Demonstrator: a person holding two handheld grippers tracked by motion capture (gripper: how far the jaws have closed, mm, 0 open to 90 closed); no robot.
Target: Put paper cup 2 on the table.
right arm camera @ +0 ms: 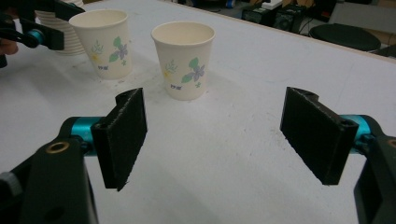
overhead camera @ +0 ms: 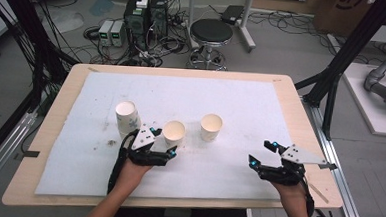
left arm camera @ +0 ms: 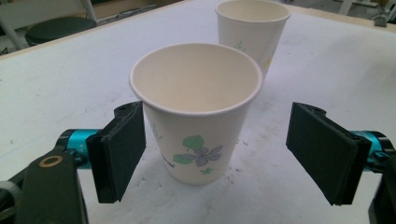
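High view: three paper cups stand on the white-covered surface (overhead camera: 241, 98). At the left is a stack of cups (overhead camera: 127, 118), to its right a middle cup (overhead camera: 173, 133), and farther right, apart from it, a third cup (overhead camera: 211, 127). The left tongs (overhead camera: 165, 144) sit just at the middle cup, on its near left side. The right tongs (overhead camera: 262, 151) hover above bare surface, well apart from every cup.

Left gripper view: the middle cup (left arm camera: 196, 112) stands upright between the two black pads. The left pad looks just against the cup wall or barely off it; the right pad is clearly apart, so the tongs stand wide and grip nothing. The third cup (left arm camera: 252, 32) is behind. The step in hand looks like a release of this cup. To do it well, draw the tongs straight back along their own line, level, so that neither pad drags the light cup over or nudges it toward its neighbour.

Right gripper view: the right tongs (right arm camera: 212, 135) are wide and empty, with both flowered cups ahead, the third cup (right arm camera: 183, 60) nearer than the middle cup (right arm camera: 103, 42). They are best kept still until the other hand clears.
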